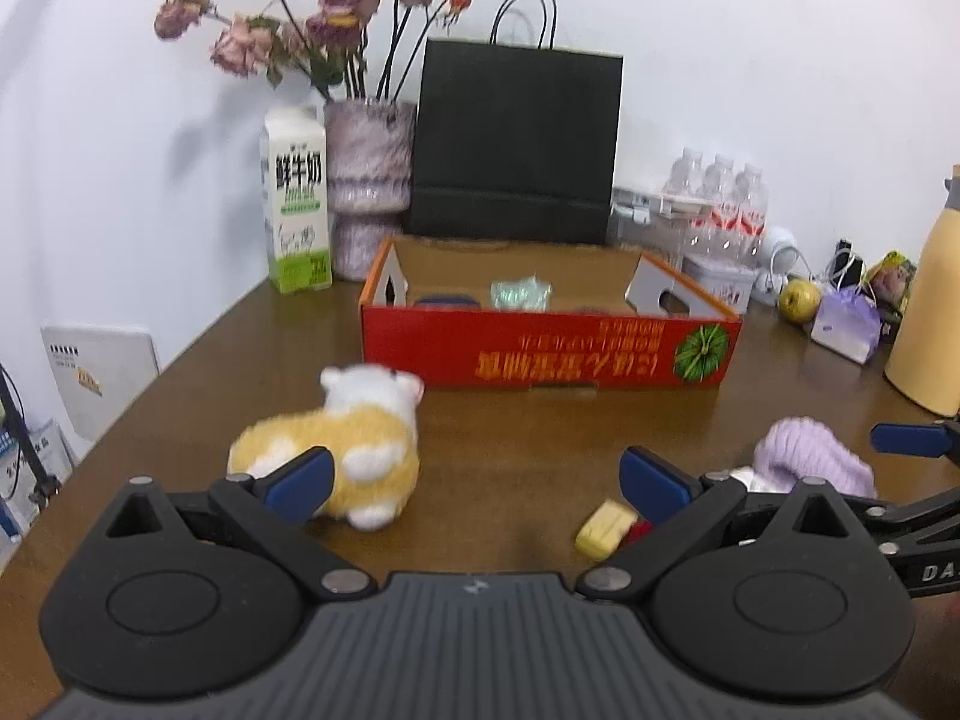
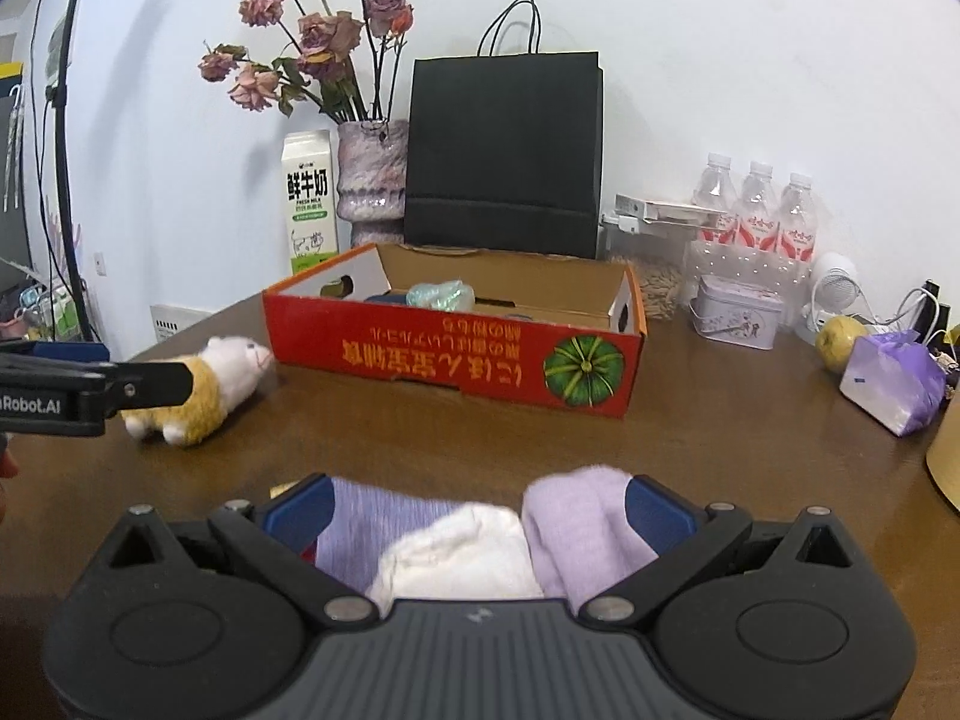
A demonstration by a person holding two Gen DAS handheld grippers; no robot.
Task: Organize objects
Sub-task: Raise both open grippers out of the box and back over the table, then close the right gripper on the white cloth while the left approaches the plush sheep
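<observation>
A yellow and white plush toy lies on the brown table, in front of a red cardboard box. My left gripper is open, its left pad just in front of the plush. A small yellow block lies by its right pad. In the right wrist view, a bundle of purple and white socks fills the gap of my open right gripper, reaching both pads. The box holds a pale green packet and a dark blue thing. The plush sits at the left, partly behind the left gripper's finger.
Along the back wall stand a milk carton, a vase of dried flowers, a black paper bag, water bottles and a tin. A yellowish fruit, a purple bag and a yellow flask sit right.
</observation>
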